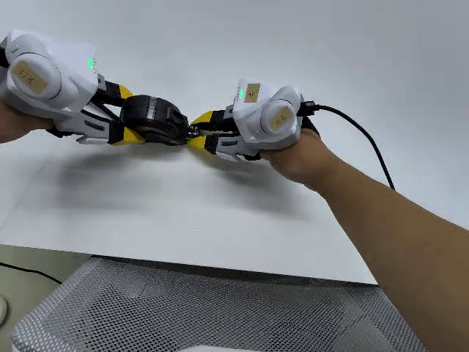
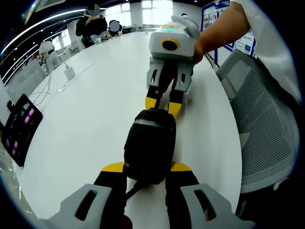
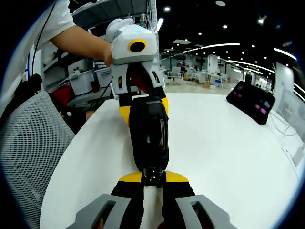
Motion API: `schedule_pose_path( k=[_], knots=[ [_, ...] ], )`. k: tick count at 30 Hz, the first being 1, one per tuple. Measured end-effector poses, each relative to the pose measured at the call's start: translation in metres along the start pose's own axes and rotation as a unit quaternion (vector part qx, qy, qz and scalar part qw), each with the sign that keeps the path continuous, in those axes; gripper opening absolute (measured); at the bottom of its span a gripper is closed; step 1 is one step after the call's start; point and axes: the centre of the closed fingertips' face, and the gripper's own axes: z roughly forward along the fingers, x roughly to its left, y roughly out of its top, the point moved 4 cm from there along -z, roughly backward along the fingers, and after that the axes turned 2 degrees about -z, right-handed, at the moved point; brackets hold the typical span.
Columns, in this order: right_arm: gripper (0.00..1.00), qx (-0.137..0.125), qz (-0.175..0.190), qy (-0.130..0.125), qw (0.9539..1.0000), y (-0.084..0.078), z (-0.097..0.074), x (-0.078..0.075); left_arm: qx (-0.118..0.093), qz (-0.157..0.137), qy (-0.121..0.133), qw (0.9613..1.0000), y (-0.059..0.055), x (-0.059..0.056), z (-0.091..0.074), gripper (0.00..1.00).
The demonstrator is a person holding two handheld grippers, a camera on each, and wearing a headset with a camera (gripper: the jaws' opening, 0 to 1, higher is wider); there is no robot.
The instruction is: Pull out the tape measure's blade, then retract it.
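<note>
Tape measure [image 1: 155,117] clamped between left gripper [image 1: 130,115], right gripper [image 1: 198,130]

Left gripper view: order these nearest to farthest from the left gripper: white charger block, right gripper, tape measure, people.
1. tape measure, clamped between its jaws.
2. right gripper, just beyond, at the tape's front end.
3. white charger block, farther off, to the left.
4. people, far end, top left.

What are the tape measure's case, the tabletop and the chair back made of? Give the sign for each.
The black rounded tape measure case looks like rubber-clad plastic: matte, with soft glints. The white tabletop looks like laminate or painted board: smooth, satin sheen. The grey chair back is open mesh, probably woven fabric: holes show through.
</note>
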Motion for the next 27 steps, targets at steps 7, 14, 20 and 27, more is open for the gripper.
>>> schedule_pose_path(
  k=[7,14,20,27],
  knots=[
    [0.09,-0.004,-0.002,-0.001,1.0,-0.0008,-0.001,-0.0002,0.0,-0.001,0.0,1.0,-0.0008,0.0002,-0.0001,0.25],
    [0.09,-0.002,-0.01,-0.001,1.0,-0.0011,-0.0023,-0.0003,0.001,-0.002,0.001,1.0,-0.0014,0.0003,0.0001,0.25],
    [0.09,0.0,-0.013,0.0,0.9999,-0.0035,-0.0068,-0.0005,0.0,-0.003,0.003,1.0,-0.0006,-0.0005,-0.0001,0.25],
    [0.09,0.0,-0.011,-0.001,0.9999,-0.0043,-0.0082,-0.0015,-0.001,-0.006,0.003,1.0,-0.0008,0.0001,0.0001,0.25]
  ],
)
